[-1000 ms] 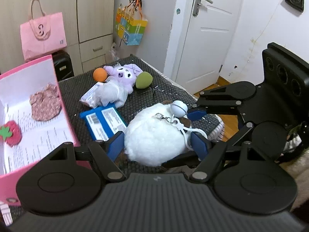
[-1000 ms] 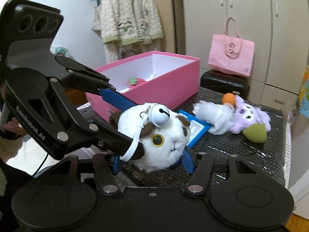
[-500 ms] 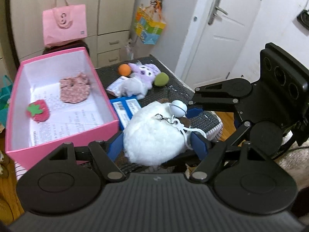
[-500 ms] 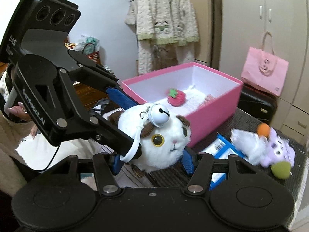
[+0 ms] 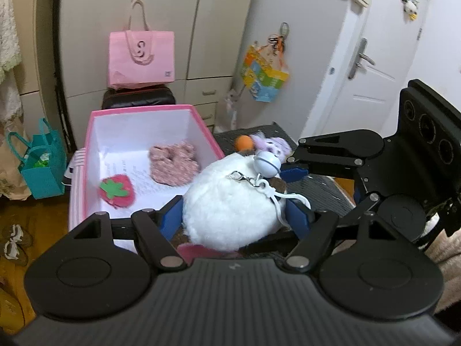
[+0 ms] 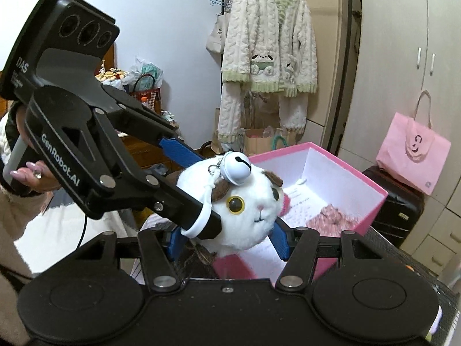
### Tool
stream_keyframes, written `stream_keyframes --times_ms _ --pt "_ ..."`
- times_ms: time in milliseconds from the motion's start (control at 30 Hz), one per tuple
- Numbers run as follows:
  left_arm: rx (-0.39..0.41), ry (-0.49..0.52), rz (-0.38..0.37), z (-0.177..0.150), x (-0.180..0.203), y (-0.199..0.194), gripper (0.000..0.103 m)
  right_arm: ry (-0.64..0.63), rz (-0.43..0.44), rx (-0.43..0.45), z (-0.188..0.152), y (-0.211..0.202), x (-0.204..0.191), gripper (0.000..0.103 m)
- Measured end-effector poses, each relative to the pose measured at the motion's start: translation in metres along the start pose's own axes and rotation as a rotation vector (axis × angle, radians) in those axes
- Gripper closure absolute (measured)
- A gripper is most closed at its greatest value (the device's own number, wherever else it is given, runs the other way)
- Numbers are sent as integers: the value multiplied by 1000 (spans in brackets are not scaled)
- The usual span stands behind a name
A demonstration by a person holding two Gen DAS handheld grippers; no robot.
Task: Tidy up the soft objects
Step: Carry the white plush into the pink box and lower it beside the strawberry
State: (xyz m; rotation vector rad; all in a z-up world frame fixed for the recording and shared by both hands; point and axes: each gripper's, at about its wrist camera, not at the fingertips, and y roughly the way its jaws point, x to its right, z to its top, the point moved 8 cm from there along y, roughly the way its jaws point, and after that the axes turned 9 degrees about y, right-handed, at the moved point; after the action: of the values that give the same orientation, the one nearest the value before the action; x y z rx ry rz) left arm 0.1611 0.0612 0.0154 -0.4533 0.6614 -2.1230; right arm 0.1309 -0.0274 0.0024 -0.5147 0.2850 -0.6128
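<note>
A white plush cat (image 5: 230,210) with a bell and brown ear patches hangs in the air, gripped from two sides. My left gripper (image 5: 234,222) is shut on its body, blue pads pressing both flanks. My right gripper (image 6: 227,239) is shut on its head (image 6: 253,207), facing the left one. The plush hovers at the near edge of the open pink box (image 5: 138,115). Inside the box lie a red strawberry toy (image 5: 116,190) and a pink knitted piece (image 5: 173,163). Behind, a purple plush (image 5: 272,145) and an orange ball (image 5: 243,142) lie on the black mat.
A pink tote bag (image 5: 141,57) rests on a black suitcase (image 5: 138,98) behind the box. A teal bag (image 5: 40,167) stands on the floor at left. A cream cardigan (image 6: 268,43) hangs on a rack. A person's hand (image 6: 28,173) holds the left gripper.
Both grippers have carried the plush cat up and off the black mat toward the pink box; the box now lies directly beneath and ahead, and the other toys have dropped behind.
</note>
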Motion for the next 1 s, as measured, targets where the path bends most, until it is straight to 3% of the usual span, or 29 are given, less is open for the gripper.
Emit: stream_keyframes --times_ms 233,367,733,1000 --pt "-51 -43 -1 7 -52 38 29 68 48 -48 16 50 30 38" --pt "-81 -44 -2 3 -67 59 31 45 40 -47 13 74 41 38" --pt "-253 -49 7 -24 -85 97 31 97 90 -241 -4 127 58 36" --pt "-236 -23 104 -25 -83 88 31 98 96 -308 -11 134 60 31"
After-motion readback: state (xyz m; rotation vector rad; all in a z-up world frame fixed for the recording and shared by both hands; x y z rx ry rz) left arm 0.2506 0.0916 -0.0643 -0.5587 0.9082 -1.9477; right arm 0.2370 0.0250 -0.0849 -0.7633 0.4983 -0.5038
